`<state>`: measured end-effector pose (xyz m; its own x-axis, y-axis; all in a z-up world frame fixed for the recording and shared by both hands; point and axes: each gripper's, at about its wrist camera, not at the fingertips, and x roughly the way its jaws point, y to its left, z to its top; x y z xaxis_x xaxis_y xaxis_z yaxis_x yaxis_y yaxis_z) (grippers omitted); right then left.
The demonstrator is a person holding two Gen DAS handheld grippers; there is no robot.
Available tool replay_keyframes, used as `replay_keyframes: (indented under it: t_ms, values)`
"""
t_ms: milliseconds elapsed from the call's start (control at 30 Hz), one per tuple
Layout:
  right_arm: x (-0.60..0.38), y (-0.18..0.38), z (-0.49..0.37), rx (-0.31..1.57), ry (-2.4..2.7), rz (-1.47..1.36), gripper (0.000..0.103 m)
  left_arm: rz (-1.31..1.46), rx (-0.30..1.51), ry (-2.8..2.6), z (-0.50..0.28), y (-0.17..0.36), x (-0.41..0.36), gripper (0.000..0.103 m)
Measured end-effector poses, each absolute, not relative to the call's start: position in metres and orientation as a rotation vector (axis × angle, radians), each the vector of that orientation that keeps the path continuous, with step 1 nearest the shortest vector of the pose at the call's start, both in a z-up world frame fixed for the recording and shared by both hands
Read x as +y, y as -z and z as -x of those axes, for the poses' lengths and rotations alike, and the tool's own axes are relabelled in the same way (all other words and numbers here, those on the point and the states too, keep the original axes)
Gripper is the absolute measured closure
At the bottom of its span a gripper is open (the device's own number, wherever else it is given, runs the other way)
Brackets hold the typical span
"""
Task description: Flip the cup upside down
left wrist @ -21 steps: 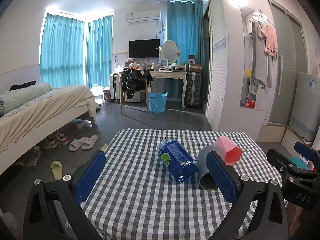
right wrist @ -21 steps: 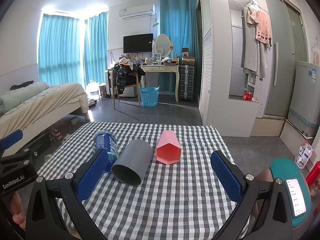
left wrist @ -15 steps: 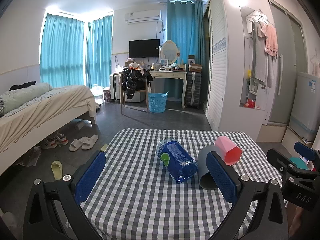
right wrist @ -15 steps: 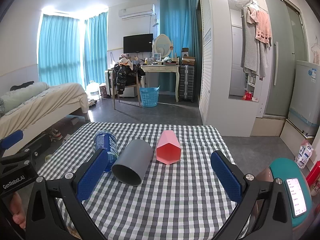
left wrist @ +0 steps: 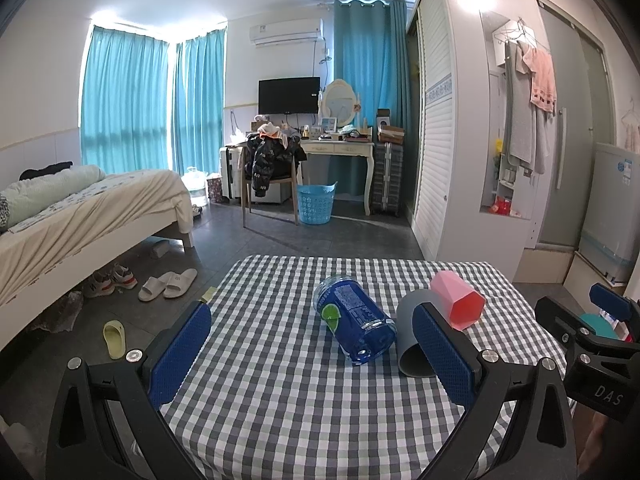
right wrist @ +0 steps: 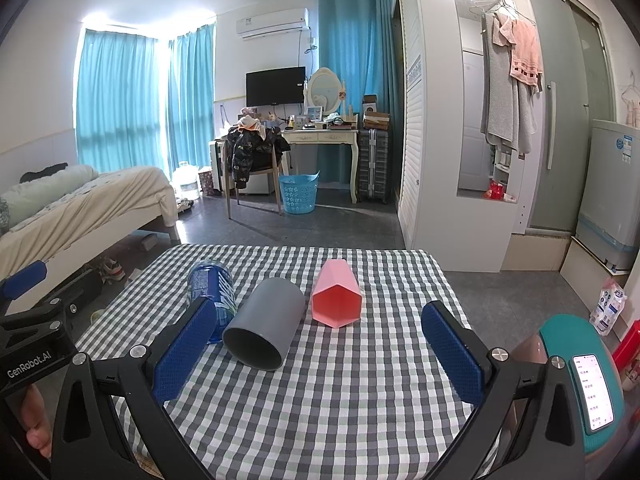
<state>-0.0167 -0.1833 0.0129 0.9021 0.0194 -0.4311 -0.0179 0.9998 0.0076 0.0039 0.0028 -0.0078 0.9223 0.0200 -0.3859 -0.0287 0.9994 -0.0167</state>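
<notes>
Three cups lie on their sides on the checked tablecloth [right wrist: 340, 400]: a blue printed cup [right wrist: 210, 286] at left, a grey cup [right wrist: 264, 322] in the middle with its mouth toward me, and a pink hexagonal cup [right wrist: 336, 300] at right. In the left wrist view the blue cup [left wrist: 354, 322], the grey cup [left wrist: 410, 336] and the pink cup [left wrist: 456, 304] lie ahead and to the right. My left gripper [left wrist: 316, 356] is open and empty, short of the blue cup. My right gripper [right wrist: 320, 356] is open and empty, short of the grey and pink cups.
The table's far edge [right wrist: 300, 246] drops to a tiled floor. A bed [right wrist: 80, 204] stands at left, a wardrobe [right wrist: 440, 160] at right, and a chair [right wrist: 252, 164], desk and blue basket [right wrist: 298, 194] at the back. A phone on a teal mount [right wrist: 592, 392] sits at the right edge.
</notes>
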Motion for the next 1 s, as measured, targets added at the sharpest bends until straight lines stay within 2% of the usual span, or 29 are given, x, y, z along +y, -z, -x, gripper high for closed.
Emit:
replay_keyframes:
  t_ms: [633,1000]
  values:
    - [-0.179,-0.004,0.012,0.459,-0.014,0.003,0.000,0.030,0.418,-0.024,-0.002,0.021,0.005,0.000]
    - [-0.160,0.008,-0.022,0.552,0.024,0.003,0.000,0.069,0.466,-0.062,-0.038,0.029,0.039,0.000]
